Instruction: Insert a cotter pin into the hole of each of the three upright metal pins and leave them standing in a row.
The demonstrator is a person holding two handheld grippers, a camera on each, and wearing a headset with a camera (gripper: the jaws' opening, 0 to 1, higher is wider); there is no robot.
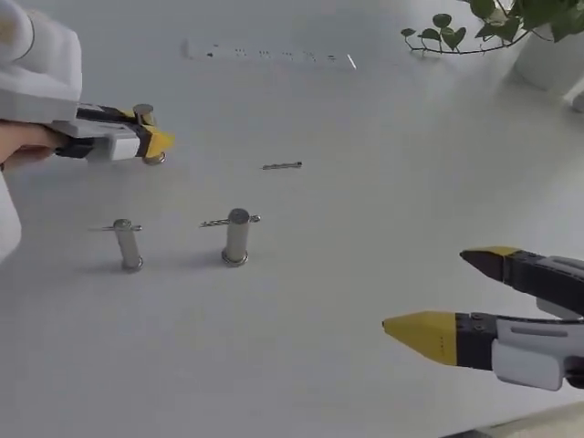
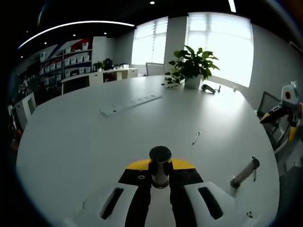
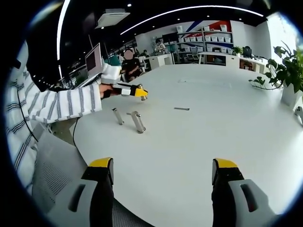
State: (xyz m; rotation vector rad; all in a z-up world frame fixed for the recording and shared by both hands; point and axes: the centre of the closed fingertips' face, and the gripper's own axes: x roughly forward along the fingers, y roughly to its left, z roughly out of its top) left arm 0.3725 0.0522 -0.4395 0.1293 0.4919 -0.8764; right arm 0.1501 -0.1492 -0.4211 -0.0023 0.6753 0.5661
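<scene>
Three upright metal pins stand on the white table [image 1: 365, 301]. My left gripper [image 1: 155, 141] is shut on the far left metal pin [image 1: 143, 113], which rises between its yellow-tipped fingers [image 2: 161, 163]. Two other pins, one at the left [image 1: 127, 243] and one in the middle [image 1: 236, 237], each carry a cotter pin through the top. A loose cotter pin [image 1: 282, 166] lies flat beyond them; it also shows in the left gripper view [image 2: 195, 137]. My right gripper [image 1: 438, 297] hovers open at the lower right, well apart from everything.
A white power strip [image 1: 269, 53] lies at the table's far side. A potted plant [image 1: 497, 23] stands at the back right. A person in a striped sleeve [image 3: 52, 106] holds the left gripper. Office desks and shelves lie beyond the table.
</scene>
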